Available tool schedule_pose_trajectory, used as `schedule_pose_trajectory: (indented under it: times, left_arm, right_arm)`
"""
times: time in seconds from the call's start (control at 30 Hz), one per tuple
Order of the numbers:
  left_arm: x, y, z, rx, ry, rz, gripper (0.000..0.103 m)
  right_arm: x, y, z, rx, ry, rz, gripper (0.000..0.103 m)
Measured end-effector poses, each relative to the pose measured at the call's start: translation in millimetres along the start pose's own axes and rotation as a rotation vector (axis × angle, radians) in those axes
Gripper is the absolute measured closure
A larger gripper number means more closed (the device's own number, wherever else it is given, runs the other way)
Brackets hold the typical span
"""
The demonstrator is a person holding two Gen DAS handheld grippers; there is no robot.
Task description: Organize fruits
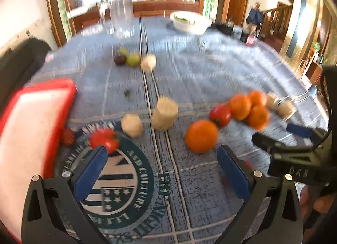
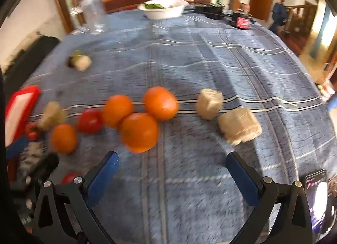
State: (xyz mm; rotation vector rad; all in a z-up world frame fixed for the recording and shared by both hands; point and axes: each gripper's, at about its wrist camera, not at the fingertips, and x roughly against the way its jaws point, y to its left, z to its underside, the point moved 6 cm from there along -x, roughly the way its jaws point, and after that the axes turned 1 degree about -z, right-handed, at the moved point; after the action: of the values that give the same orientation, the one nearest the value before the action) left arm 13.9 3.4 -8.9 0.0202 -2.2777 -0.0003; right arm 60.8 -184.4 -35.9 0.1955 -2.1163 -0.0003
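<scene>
Your left gripper hovers with its blue-padded fingers spread wide and nothing between them, over the round printed emblem on the blue plaid tablecloth. Just past its left finger lies a red tomato, and off its right finger sits a round orange. Beyond that orange, a second red tomato touches a cluster of three more oranges.

Your right gripper is spread open too, empty, with the nearest big orange just ahead of its left finger. Two beige wrapped blocks lie to the right of the oranges, near the tablecloth's right edge.

At the left edge, a red-rimmed white tray rests tilted. Two beige cylinders stand near the tablecloth's centre seam. Farther back, a few small green and dark fruits huddle beside another beige piece; the blur makes them hard to name, maybe grapes or plums. At the far edge stand a white bowl and a clear glass jug.
</scene>
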Motion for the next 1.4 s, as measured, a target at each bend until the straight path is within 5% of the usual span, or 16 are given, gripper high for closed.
schedule_pose_trajectory:
  times: [0.2, 0.43, 1.4]
  left_arm:
    - [38.4, 4.0, -6.3, -0.019, -0.070, -0.002, 0.000]
    - [57.1, 2.8, 4.1, -0.009, -0.082, -0.001, 0.000]
    - [54.9, -18.4, 11.3, -0.020, -0.064, 0.051, 0.000]
  right_arm:
    - [68.7, 9.4, 3.5, -0.010, -0.161, -0.071, 0.000]
    - [106.2, 8.0, 11.0, -0.008, -0.225, -0.109, 0.000]
    - [98.5, -5.4, 2.9, 0.057, -0.230, -0.123, 0.000]
